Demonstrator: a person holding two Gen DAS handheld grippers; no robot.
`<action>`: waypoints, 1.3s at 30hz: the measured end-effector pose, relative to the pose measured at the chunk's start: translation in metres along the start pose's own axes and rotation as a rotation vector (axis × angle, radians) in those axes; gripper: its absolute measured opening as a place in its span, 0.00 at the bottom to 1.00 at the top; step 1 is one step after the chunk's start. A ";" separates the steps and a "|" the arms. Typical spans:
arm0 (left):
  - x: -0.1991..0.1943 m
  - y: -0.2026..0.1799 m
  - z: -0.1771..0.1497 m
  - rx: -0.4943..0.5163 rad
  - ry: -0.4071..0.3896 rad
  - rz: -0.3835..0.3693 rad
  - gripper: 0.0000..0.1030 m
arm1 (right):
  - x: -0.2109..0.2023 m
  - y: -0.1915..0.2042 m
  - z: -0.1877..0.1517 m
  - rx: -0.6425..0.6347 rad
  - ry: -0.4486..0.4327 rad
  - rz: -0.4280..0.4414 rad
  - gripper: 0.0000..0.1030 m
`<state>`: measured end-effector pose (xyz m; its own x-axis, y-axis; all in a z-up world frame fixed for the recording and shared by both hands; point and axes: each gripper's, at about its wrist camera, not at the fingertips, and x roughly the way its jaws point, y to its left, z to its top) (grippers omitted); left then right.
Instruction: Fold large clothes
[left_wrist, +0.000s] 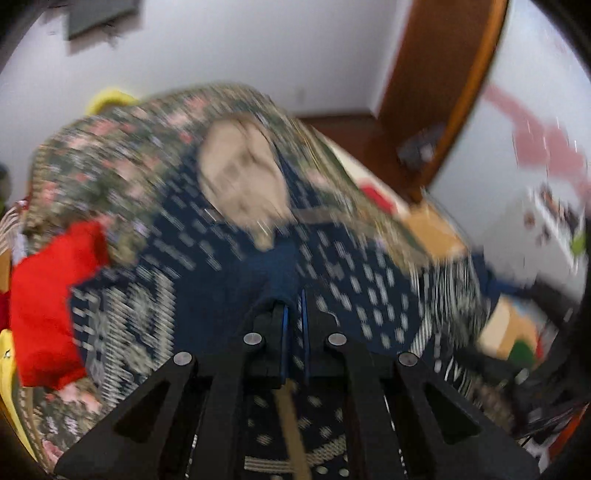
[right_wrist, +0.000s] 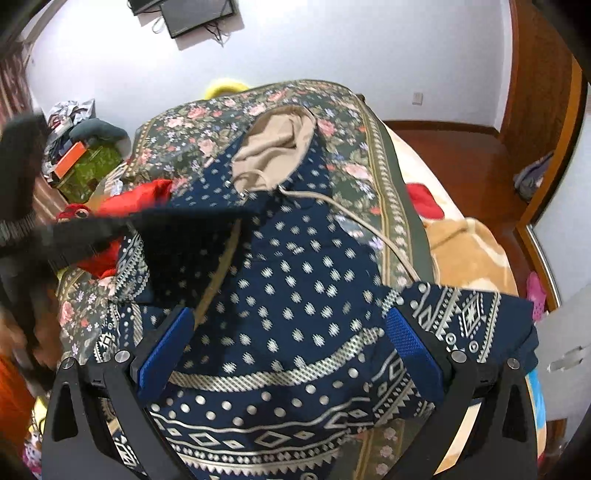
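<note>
A navy hoodie (right_wrist: 295, 280) with white dots and geometric bands lies on a floral bedspread (right_wrist: 221, 122); its beige-lined hood (right_wrist: 275, 147) points to the far side and a beige drawstring (right_wrist: 354, 218) trails off it. My right gripper (right_wrist: 291, 332) is open just above the hoodie's lower body. My left gripper (left_wrist: 294, 306) is shut on a fold of the navy fabric (left_wrist: 273, 269); its view is motion-blurred. In the right wrist view it (right_wrist: 207, 236) appears as a dark shape over the hoodie's left side.
A red garment (left_wrist: 48, 295) lies at the bed's left edge. A tan blanket (right_wrist: 469, 251) and a red item (right_wrist: 424, 203) lie on the right. Clutter and a green box (right_wrist: 92, 166) sit left of the bed. A wooden door (right_wrist: 535, 92) stands right.
</note>
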<state>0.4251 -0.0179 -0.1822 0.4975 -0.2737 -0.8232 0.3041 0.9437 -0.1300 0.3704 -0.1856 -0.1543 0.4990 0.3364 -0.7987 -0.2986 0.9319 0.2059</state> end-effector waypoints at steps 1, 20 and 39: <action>0.007 -0.010 -0.008 0.021 0.029 -0.013 0.05 | 0.000 -0.002 -0.002 0.002 0.006 -0.004 1.00; -0.052 0.078 -0.116 -0.057 0.085 0.158 0.58 | 0.021 0.052 -0.003 -0.189 0.093 -0.036 1.00; -0.005 0.203 -0.169 -0.197 0.200 0.291 0.58 | 0.131 0.138 -0.008 -0.493 0.254 -0.100 0.88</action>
<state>0.3469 0.2064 -0.2977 0.3658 0.0338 -0.9301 0.0028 0.9993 0.0374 0.3879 -0.0142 -0.2350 0.3509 0.1500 -0.9243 -0.6354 0.7632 -0.1174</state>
